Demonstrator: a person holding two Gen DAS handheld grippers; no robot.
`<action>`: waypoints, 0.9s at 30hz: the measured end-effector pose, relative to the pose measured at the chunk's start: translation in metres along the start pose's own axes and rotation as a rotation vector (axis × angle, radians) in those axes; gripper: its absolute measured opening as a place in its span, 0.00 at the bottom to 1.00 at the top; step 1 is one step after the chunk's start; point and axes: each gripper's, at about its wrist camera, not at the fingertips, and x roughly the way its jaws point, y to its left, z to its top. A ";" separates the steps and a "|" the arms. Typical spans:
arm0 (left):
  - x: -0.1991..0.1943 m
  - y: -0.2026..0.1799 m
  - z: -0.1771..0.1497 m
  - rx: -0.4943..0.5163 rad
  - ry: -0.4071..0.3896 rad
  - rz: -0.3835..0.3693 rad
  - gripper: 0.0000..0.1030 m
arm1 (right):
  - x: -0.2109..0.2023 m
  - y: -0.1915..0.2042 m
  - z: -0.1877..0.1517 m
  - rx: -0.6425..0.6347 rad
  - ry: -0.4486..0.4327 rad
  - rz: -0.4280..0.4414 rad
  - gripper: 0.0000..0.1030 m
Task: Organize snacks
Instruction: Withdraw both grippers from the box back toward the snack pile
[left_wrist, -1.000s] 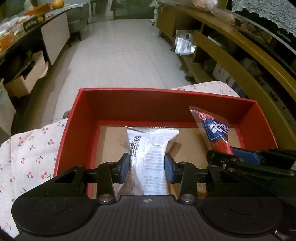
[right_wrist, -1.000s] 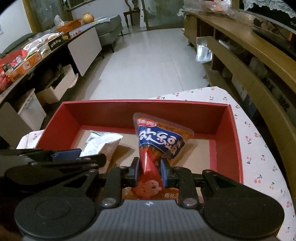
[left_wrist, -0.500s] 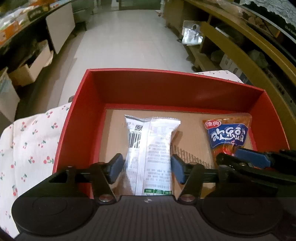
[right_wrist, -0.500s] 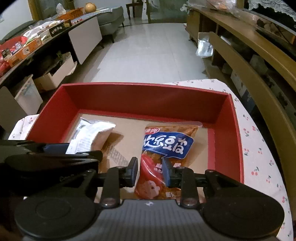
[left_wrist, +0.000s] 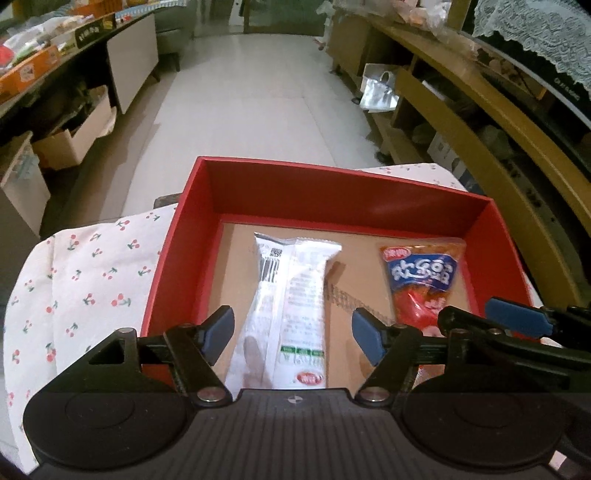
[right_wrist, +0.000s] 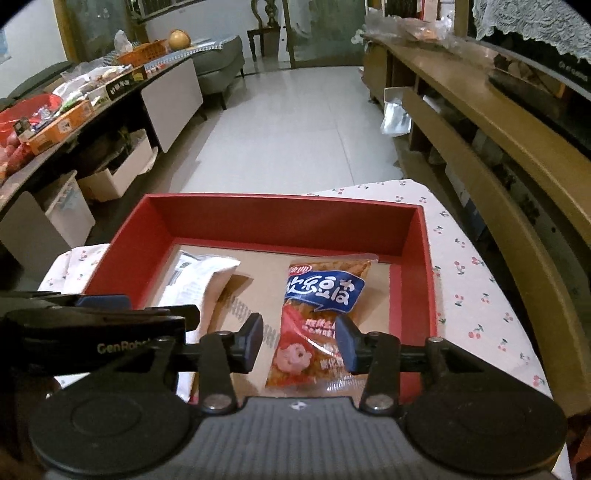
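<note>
One shallow red cardboard box (left_wrist: 177, 258) with brown floor, on cherry-print cloth tabletop (left_wrist: 85, 280). Contents: one glossy white plastic packet (left_wrist: 291, 306), left; one crinkled red-and-blue foil snack bag (right_wrist: 321, 314), right, both flat. Left claw (left_wrist: 293, 334) and right claw (right_wrist: 299, 341) gape wide, gripping nothing.

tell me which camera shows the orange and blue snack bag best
The right wrist view: the orange and blue snack bag lies flat in the red box, centred ahead of the open right gripper, nearly whole. In the left wrist view the bag sits off to the right, its near end hidden behind the right gripper.
</note>
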 end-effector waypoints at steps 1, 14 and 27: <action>-0.005 0.000 -0.002 0.001 -0.005 -0.003 0.74 | -0.005 0.000 -0.002 0.005 -0.006 0.004 0.50; -0.049 -0.007 -0.045 0.046 -0.005 -0.050 0.77 | -0.056 0.000 -0.050 0.038 0.008 0.028 0.52; -0.063 -0.011 -0.091 0.119 0.060 -0.109 0.80 | -0.074 0.002 -0.112 0.023 0.122 0.069 0.55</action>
